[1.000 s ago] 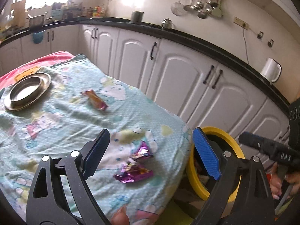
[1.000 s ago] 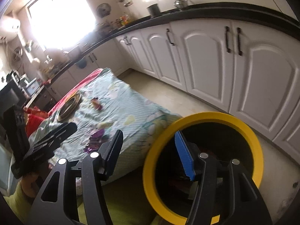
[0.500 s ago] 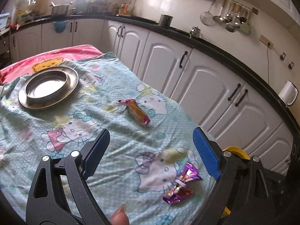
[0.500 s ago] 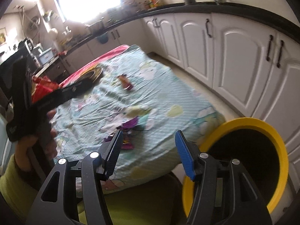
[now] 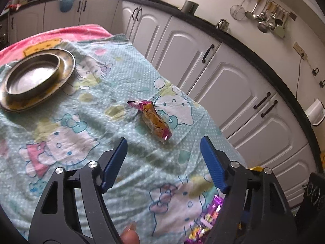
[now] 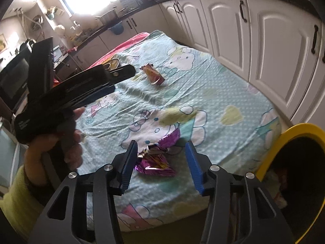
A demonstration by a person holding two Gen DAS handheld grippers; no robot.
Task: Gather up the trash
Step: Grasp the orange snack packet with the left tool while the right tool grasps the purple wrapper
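Observation:
An orange and pink snack wrapper (image 5: 152,120) lies on the Hello Kitty cloth of the table (image 5: 71,134); it also shows in the right wrist view (image 6: 154,75). My left gripper (image 5: 163,152) is open and empty, hovering just short of it. A crumpled purple foil wrapper (image 6: 157,158) lies near the table's front edge, partly seen in the left wrist view (image 5: 207,219). My right gripper (image 6: 161,158) is open and empty, its fingers on either side of the purple wrapper, above it. The yellow-rimmed black trash bin (image 6: 292,130) stands at the right of the table.
A steel plate with a bowl (image 5: 34,77) sits at the table's far left. White kitchen cabinets (image 5: 233,81) run along the right side under a black countertop. The left gripper's body (image 6: 71,87) shows in the right wrist view.
Both grippers swung from the trash bin back over the table. The left moved toward the orange wrapper, the right came over the purple wrapper. Both stayed open.

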